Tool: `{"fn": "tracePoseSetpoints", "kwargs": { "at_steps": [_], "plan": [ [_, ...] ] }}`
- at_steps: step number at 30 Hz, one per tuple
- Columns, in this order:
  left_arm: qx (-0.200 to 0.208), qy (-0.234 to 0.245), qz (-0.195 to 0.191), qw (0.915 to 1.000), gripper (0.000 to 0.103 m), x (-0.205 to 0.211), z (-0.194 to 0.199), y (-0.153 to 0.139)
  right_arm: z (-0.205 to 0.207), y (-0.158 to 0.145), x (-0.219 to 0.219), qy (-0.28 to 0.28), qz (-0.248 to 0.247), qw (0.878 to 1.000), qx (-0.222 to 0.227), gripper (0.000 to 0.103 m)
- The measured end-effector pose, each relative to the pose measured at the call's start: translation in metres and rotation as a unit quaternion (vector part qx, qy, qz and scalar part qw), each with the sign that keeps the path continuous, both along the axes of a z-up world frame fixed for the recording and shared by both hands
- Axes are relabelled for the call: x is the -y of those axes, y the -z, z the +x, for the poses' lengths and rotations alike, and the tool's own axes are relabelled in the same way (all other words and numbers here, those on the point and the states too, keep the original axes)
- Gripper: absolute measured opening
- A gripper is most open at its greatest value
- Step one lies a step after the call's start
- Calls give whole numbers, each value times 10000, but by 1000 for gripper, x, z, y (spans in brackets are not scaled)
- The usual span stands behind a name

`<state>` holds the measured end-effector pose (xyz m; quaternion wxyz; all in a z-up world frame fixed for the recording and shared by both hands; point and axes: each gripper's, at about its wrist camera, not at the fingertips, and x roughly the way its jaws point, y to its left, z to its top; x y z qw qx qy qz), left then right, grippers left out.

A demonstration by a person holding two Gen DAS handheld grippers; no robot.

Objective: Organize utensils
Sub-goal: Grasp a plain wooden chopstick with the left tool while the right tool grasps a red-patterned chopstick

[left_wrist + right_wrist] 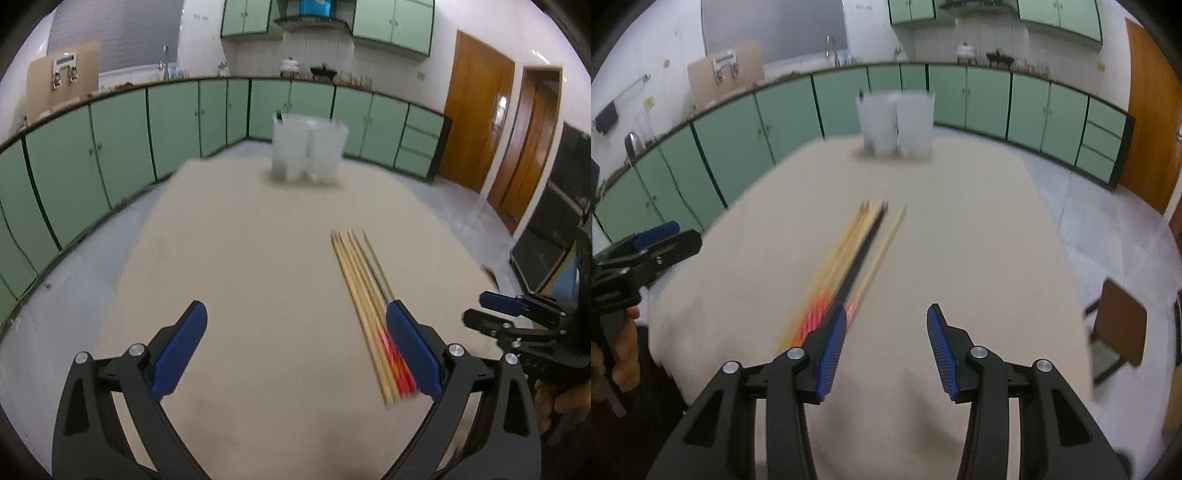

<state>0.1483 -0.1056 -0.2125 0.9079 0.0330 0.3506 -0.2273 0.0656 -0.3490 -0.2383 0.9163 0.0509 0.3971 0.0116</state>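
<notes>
Left gripper (295,314) hangs wide open and empty over the beige table (240,258), bare tabletop between its fingers; a bundle of chopsticks (364,295) lies just beside its right finger. Two translucent holders (308,151) stand at the table's far edge.

Right gripper (886,314), spread and empty, has the blurred chopsticks (864,251), uncountable, at its left finger, the holders (895,123) well beyond.

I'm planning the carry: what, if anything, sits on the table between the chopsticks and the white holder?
Nothing visible: only bare table lies between the chopsticks and the white holder at the far end.
</notes>
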Motion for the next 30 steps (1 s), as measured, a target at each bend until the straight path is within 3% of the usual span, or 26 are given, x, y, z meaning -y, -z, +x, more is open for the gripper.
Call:
{"fn": "tracePoseSetpoints", "kwargs": {
  "at_steps": [5,10,14,20,25,30],
  "plan": [
    [-132,8,224,9997,95,-9,-29,29,-21,29,-27,-367,-47,9991,-199,45],
    [-181,-326,95,9993,95,-33,-31,30,-15,34,-42,-503,-250,9982,-187,45],
    [-164,-251,123,9995,95,-25,-33,29,-9,40,-44,-486,-469,9976,-134,45],
    [-249,149,327,9990,95,3,-39,44,-10,40,-1,131,-296,9993,-174,46],
    [-339,540,578,9963,95,32,-43,61,-12,35,25,338,-145,9992,-125,48],
    [-433,534,779,9946,95,46,-37,75,-13,39,37,435,4,9989,-156,49]
  ]
}}
